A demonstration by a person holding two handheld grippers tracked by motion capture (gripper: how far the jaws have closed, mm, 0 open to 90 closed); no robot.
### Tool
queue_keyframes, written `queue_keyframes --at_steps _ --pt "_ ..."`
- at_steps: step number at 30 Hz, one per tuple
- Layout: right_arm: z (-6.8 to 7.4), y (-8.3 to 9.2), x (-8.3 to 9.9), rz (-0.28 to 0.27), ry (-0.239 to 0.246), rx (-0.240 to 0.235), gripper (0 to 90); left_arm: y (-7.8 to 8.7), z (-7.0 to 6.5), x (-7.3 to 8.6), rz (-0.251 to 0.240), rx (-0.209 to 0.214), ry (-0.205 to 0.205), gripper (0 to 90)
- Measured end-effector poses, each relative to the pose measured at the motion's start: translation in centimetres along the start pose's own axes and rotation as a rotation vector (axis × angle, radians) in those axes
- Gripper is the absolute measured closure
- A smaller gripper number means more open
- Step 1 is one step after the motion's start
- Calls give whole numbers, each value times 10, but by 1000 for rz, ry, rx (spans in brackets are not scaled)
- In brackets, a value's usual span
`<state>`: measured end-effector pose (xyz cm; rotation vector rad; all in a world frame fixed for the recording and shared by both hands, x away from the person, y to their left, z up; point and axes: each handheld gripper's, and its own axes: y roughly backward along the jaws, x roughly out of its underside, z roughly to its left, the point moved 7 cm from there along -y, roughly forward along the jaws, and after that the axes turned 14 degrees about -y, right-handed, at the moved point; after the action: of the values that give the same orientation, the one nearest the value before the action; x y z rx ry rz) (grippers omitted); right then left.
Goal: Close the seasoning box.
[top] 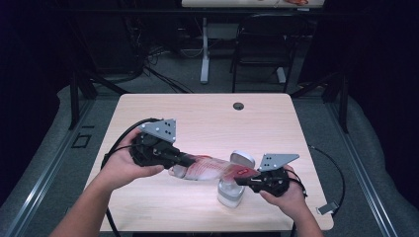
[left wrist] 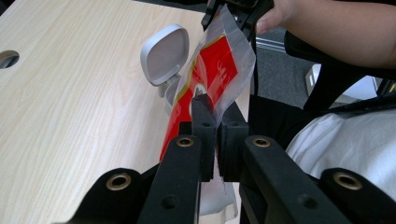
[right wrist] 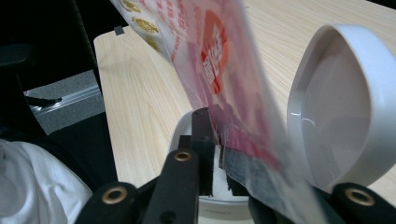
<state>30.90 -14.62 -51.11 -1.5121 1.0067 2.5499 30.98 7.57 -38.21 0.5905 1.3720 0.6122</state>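
Forearms came in from the 6 o'clock edge of the high view, each hand carrying a black gripper. At about 8 o'clock from the middle of the wooden table, the left gripper pointed toward 3 o'clock, and the left gripper view showed its jaws pressed together on one end of a red and clear plastic packet, the film pinched between the pads. At about 4 o'clock, the right gripper pointed toward 9 o'clock and was clamped on the packet's other end; the right gripper view showed the printed film caught between its jaws. So the packet hung stretched between the two grippers, lifted off the tabletop and tilted, in the near half of the table. Directly under the right end of the packet stood a small white container with its hinged lid flipped open and standing up toward 12 o'clock. A round cable hole sat near the table's far edge at 12 o'clock, and a dark chair stood on the floor beyond.
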Motion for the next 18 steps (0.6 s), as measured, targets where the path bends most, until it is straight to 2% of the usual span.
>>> queue_keyframes --at_steps 11,18 --pt "2 1 0 10 10 -10 880 0 1 -2 4 -2 3 878" --pt "1 -1 4 49 22 0 896 -5 2 -4 3 -7 4 866"
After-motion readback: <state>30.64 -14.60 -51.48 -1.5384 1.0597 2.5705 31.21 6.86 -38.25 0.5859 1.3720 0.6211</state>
